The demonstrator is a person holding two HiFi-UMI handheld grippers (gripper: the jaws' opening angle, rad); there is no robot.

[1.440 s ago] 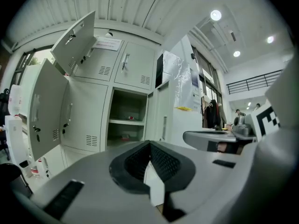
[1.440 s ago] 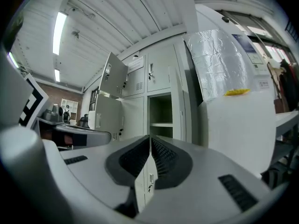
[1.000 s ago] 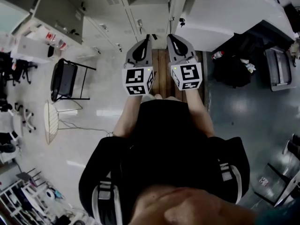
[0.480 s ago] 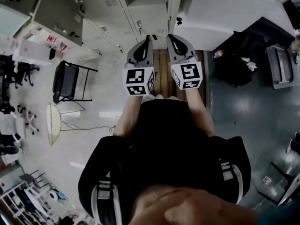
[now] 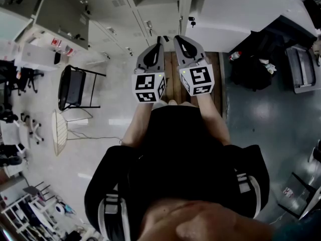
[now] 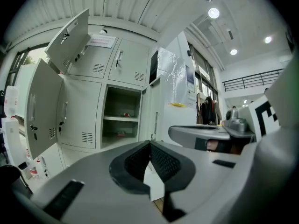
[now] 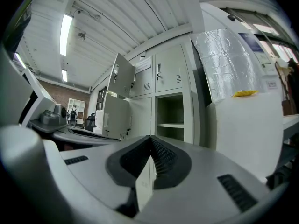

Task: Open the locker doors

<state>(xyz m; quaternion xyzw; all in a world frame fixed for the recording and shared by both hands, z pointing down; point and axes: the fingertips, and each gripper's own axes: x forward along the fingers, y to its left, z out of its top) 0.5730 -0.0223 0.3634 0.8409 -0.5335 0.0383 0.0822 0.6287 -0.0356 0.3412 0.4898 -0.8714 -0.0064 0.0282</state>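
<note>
My left gripper (image 6: pixel 150 146) points at the lockers (image 6: pixel 79 111), its jaws pressed together on nothing. One compartment (image 6: pixel 122 118) ahead stands open, and two doors (image 6: pixel 44 107) hang open at left.

The small things (image 6: pixel 125 115) on the shelf (image 6: pixel 117 118) of the open locker (image 6: pixel 122 101), left of centre, are too small to identify.

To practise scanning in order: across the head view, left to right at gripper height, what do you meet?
Black chair → left gripper → right gripper → black bags.
</note>
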